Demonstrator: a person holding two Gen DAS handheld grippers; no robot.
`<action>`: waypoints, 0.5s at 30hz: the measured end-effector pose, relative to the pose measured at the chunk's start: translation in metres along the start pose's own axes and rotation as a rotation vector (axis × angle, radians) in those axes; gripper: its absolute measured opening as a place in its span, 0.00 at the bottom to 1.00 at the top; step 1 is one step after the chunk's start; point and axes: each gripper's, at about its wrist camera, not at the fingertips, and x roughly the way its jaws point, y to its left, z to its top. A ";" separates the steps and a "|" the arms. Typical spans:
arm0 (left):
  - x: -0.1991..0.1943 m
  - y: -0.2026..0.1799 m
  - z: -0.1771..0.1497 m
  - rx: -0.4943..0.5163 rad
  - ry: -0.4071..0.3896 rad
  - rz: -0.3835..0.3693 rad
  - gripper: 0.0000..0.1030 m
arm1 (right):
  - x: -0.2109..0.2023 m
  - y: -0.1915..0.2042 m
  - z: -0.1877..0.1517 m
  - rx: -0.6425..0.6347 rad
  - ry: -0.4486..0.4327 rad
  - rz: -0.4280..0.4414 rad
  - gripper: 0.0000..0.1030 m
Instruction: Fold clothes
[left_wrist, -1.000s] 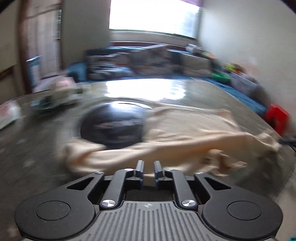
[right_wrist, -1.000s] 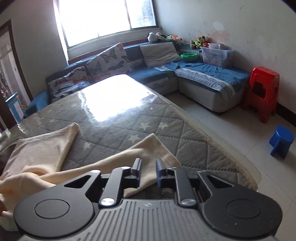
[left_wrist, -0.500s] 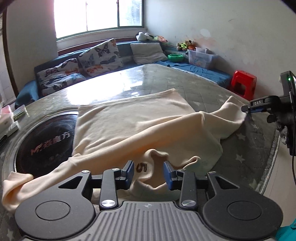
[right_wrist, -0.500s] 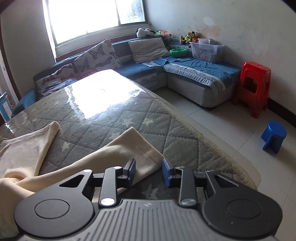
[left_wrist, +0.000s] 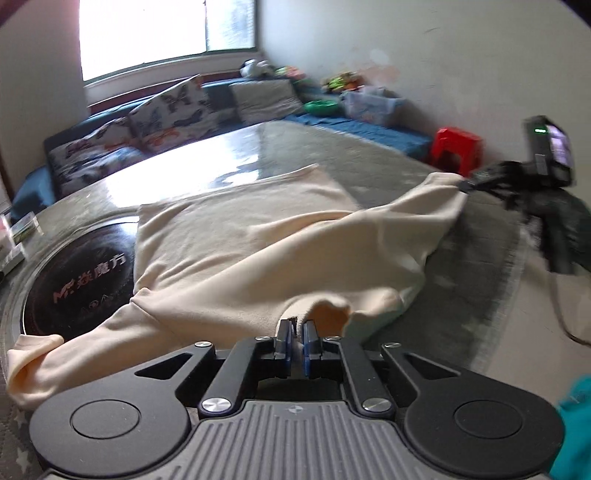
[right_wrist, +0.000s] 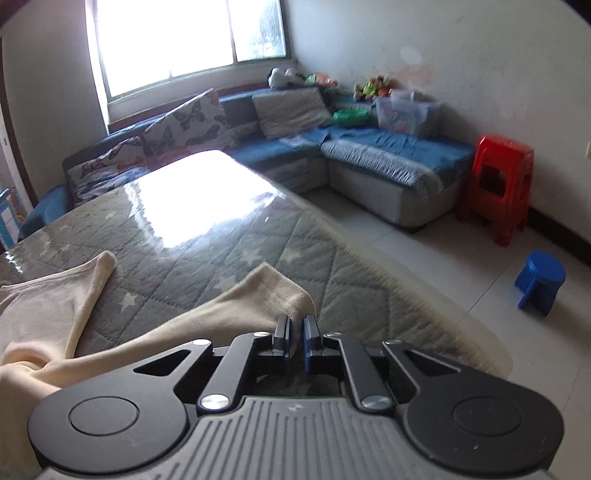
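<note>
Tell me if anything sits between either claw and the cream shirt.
Nothing visible does. The left claw is shut on the cream shirt at its near edge, and the right claw is shut on the sleeve end. Cloth fills both gaps; only the quilted table cover lies around it.

garment (left_wrist: 258, 254): soft matt cream knit cloth | table cover (right_wrist: 229, 266): quilted grey fabric under glossy clear sheet | stool (right_wrist: 498, 192): shiny red plastic | left gripper (left_wrist: 295, 334): matt black plastic, bright metal rivets
</note>
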 end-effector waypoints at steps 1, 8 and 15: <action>-0.006 -0.001 -0.004 0.012 0.006 -0.019 0.06 | -0.006 -0.001 0.001 -0.007 -0.024 -0.015 0.05; -0.003 -0.011 -0.020 0.120 0.068 -0.099 0.11 | -0.010 -0.006 -0.003 -0.041 0.022 -0.056 0.06; -0.005 -0.005 0.001 0.093 -0.019 -0.162 0.11 | -0.018 -0.007 0.001 -0.063 -0.008 -0.117 0.10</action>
